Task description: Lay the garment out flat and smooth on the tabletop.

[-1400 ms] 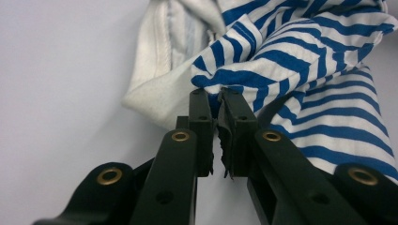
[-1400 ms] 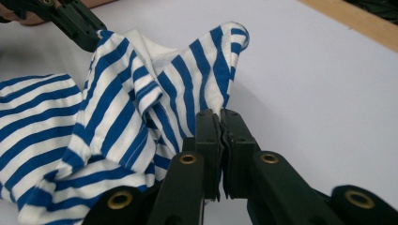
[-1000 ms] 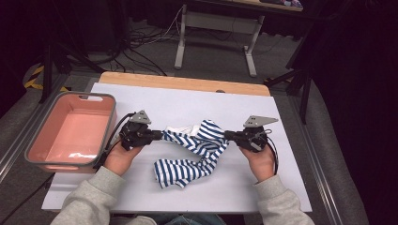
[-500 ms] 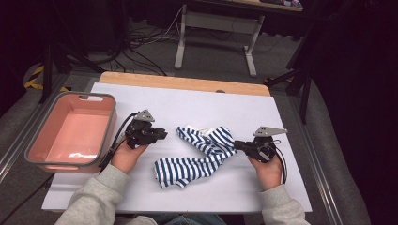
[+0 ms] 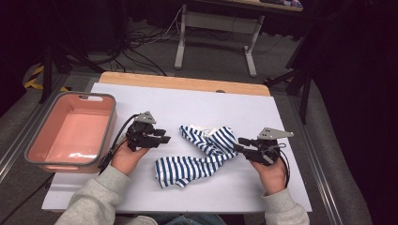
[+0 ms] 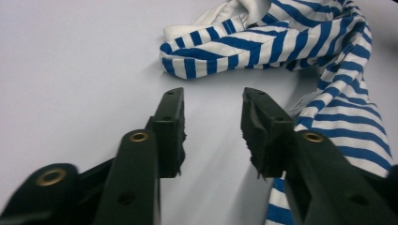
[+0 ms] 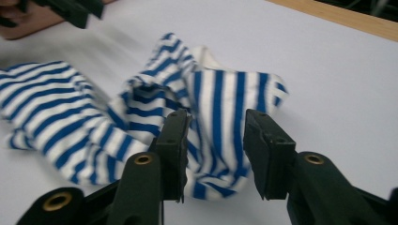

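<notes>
Cloth (image 5: 202, 152): striped blue and white, lying crumpled mid-surface, between the two hands; one end bunching near the right tongs, the other trailing toward the person's edge.
Surface (image 5: 187, 101): white sheet over a wooden top, carrying the cloth and, at its left, the bin.
Left tongs (image 5: 164, 136): pointing toward the cloth, sitting just short of its near end; jaws have just been opening and are standing apart, with bare surface between them in the left gripper view (image 6: 213, 129), the cloth (image 6: 281, 51) lying beyond the tips and along one side.
Right tongs (image 5: 241, 143): tips at the cloth's bunched end; jaws have just been opening and are standing apart; in the right gripper view (image 7: 216, 140) striped folds (image 7: 211, 108) are lying between and beyond them, no pad pressing on the fabric as far as I can tell.
Bin (image 5: 110, 126): pink, grey-rimmed, at the left edge, holding nothing.
Done, by my reading: both ends are lying loose, so the cloth is resting free on the surface.
Left, by my reading: the cloth is looking neither flat nor folded; tidy folding or a move into the bin is likely remaining, each calling for a fresh grip.
Stage: looking like a pause between grips, early to middle of the job.
</notes>
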`<state>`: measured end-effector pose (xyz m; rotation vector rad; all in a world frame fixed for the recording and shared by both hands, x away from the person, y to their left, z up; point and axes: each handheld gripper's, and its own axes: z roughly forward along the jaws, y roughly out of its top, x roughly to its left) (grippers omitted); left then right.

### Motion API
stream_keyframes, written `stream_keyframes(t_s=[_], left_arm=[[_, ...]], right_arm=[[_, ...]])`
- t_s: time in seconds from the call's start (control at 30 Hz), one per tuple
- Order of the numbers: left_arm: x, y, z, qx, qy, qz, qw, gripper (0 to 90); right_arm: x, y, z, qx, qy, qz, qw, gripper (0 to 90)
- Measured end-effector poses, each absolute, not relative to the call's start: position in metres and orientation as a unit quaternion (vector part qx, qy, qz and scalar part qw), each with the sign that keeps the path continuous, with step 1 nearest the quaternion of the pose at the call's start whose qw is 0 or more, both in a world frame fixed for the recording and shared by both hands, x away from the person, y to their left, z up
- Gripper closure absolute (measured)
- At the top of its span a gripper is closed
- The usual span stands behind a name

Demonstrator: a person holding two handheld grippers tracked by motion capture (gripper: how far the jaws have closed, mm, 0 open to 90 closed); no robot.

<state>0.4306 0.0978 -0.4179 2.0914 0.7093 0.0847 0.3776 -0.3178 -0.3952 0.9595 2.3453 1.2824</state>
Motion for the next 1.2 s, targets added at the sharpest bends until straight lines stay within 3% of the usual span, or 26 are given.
stream_keyframes(t_s=[0.1, 0.27, 0.7, 0.83, 1.0, 1.2], left_arm=[[0.428, 0.100, -0.415, 0.844, 0.282, 0.031, 0.456, 47.9], [0.424, 0.101, -0.411, 0.840, 0.275, 0.034, 0.466, 40.4], [0.421, 0.097, -0.410, 0.840, 0.260, 0.039, 0.475, 37.1], [0.420, 0.096, -0.409, 0.841, 0.257, 0.036, 0.476, 37.0], [0.421, 0.094, -0.410, 0.839, 0.252, 0.032, 0.480, 37.3], [0.424, 0.084, -0.410, 0.840, 0.239, 0.017, 0.487, 38.0]], right_arm=[[0.372, -0.306, -0.393, 0.305, 0.825, 0.459, 0.125, 57.1], [0.363, -0.286, -0.394, 0.266, 0.845, 0.454, 0.094, 57.0], [0.365, -0.267, -0.414, 0.251, 0.865, 0.430, 0.064, 59.2], [0.364, -0.266, -0.418, 0.251, 0.874, 0.412, 0.065, 68.8], [0.361, -0.271, -0.417, 0.249, 0.878, 0.404, 0.068, 90.0], [0.354, -0.278, -0.417, 0.252, 0.879, 0.398, 0.076, 90.0]])
